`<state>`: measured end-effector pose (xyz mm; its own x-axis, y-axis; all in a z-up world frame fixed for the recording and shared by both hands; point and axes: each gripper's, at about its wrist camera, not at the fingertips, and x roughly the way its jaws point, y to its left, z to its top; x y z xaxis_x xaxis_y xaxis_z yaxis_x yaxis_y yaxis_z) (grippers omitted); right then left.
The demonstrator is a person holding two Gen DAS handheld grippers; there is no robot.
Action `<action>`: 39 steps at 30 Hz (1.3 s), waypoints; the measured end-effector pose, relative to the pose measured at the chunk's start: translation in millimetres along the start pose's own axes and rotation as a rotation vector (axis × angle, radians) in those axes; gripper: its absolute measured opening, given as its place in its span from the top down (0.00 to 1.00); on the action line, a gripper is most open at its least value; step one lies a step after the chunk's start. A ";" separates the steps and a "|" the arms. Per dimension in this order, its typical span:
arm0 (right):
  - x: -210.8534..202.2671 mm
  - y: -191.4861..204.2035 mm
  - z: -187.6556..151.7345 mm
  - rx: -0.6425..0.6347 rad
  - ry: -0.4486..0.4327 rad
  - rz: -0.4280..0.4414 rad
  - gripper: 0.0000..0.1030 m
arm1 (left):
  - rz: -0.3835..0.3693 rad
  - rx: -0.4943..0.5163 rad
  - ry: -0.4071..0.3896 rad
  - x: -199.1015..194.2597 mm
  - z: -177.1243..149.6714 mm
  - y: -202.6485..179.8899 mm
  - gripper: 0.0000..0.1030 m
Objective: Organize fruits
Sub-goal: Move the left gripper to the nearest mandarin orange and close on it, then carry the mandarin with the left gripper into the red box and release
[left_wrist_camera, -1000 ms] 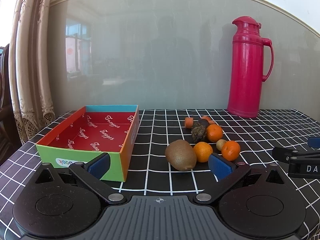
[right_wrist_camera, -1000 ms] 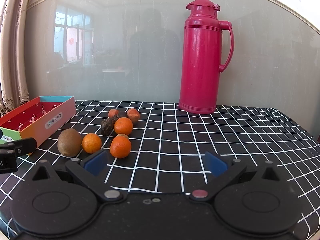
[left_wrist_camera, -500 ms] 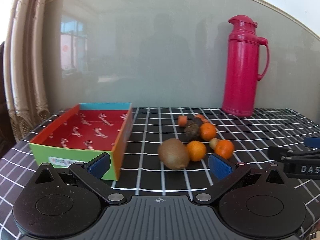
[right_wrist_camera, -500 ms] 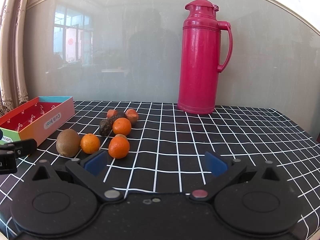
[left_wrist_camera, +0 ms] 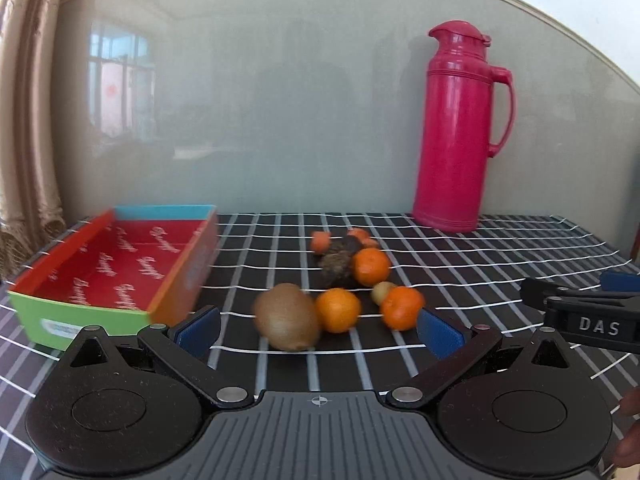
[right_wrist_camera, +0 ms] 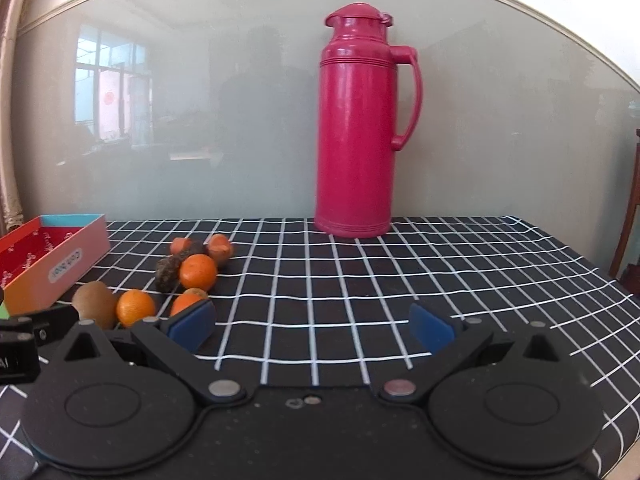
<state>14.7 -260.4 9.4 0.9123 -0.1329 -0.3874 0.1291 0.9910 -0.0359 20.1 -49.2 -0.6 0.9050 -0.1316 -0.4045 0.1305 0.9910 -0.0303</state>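
Observation:
A brown kiwi (left_wrist_camera: 287, 317) lies on the checked cloth just ahead of my open left gripper (left_wrist_camera: 319, 331). Beside it sit an orange (left_wrist_camera: 338, 310), a second orange (left_wrist_camera: 402, 307) and a third (left_wrist_camera: 371, 266), with a dark spiky fruit (left_wrist_camera: 335, 266) and small orange pieces behind. The empty box (left_wrist_camera: 116, 264), red inside, stands to the left. In the right wrist view the kiwi (right_wrist_camera: 94, 303) and oranges (right_wrist_camera: 135, 307) lie left of my open right gripper (right_wrist_camera: 311, 327), whose fingers hold nothing.
A tall pink thermos (left_wrist_camera: 458, 130) stands at the back of the table by the glass wall. The right gripper's body (left_wrist_camera: 588, 318) shows at the right edge of the left wrist view. A curtain (left_wrist_camera: 24, 120) hangs at far left. The table edge (right_wrist_camera: 600, 256) drops off on the right.
My left gripper has swung right, so the box and fruit slid leftward in its view. The right gripper's view shifted a little too. Both stay open and empty.

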 end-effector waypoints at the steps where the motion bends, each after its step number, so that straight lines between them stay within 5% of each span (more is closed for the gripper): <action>1: 0.8 -2.9 -0.4 0.007 0.003 -0.010 0.00 | -0.018 0.007 0.010 3.3 -0.1 -5.1 0.00; 8: 6.5 -41.1 0.1 0.071 0.013 -0.099 0.00 | -0.030 0.080 -0.013 25.2 5.5 -44.9 0.00; 18: 19.8 -85.1 4.6 0.130 -0.002 -0.218 0.00 | -0.075 0.059 0.044 68.9 4.9 -76.9 0.00; 22: 25.6 -96.2 1.3 0.144 0.005 -0.237 0.00 | -0.071 0.061 0.103 88.3 4.7 -81.5 0.27; 29: 30.9 -107.9 -4.0 0.155 0.032 -0.261 0.00 | -0.049 0.022 0.182 113.9 2.4 -76.5 0.35; 31: 33.3 -110.3 -5.1 0.149 0.042 -0.267 0.00 | -0.040 0.005 0.210 120.5 2.1 -74.8 0.63; 39: 44.7 -114.8 -6.8 0.150 0.084 -0.299 0.00 | -0.067 0.032 0.142 102.2 4.1 -68.6 0.63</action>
<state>38.0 -380.1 -10.1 0.7907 -0.4093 -0.4552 0.4477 0.8938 -0.0261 105.3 -130.7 -36.1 0.8276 -0.1902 -0.5282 0.2035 0.9785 -0.0335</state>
